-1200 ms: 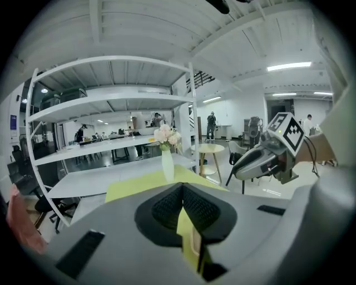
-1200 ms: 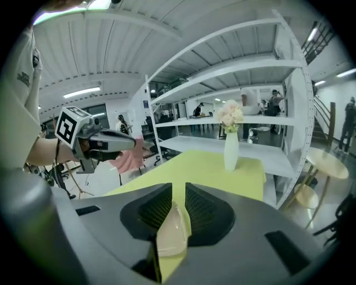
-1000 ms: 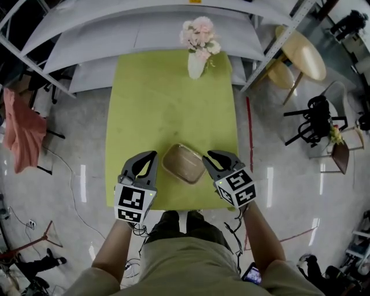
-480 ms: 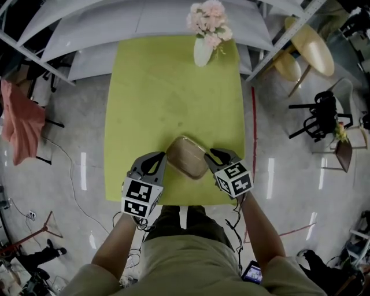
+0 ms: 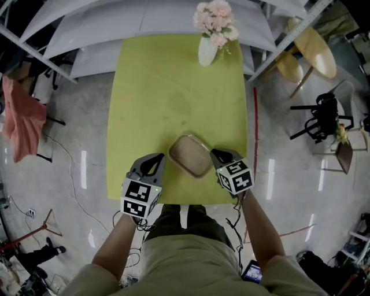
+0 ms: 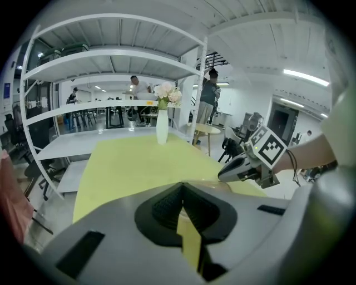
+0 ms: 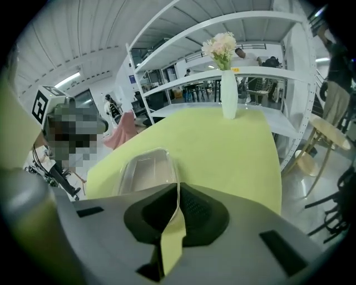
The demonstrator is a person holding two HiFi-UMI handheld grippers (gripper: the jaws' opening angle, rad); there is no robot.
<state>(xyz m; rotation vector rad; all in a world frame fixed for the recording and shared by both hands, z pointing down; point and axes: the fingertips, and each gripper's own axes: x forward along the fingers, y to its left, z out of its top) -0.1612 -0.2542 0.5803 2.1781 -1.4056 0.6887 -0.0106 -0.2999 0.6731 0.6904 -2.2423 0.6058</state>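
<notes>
A clear plastic container (image 5: 189, 155) with a brownish inside sits on the yellow-green table (image 5: 173, 87) near its front edge. My right gripper (image 5: 215, 154) is at its right rim. In the right gripper view the jaws (image 7: 177, 189) are closed, and the corner of the container (image 7: 146, 170) runs in between them. My left gripper (image 5: 157, 159) is just left of the container. Its jaws (image 6: 182, 192) are closed with only table colour showing in the slit. The container's rim (image 6: 219, 185) shows just past them, with the right gripper (image 6: 245, 167) beyond.
A white vase of pink flowers (image 5: 208, 51) stands at the table's far edge. White shelving (image 5: 144, 17) runs behind it. Round wooden tables (image 5: 312, 49) and a black chair (image 5: 321, 115) are on the right. A pink cloth (image 5: 20, 118) hangs on the left.
The container was held up between both grippers and has come down onto the table. The beige rim seen earlier in the left jaws is gone from them.
</notes>
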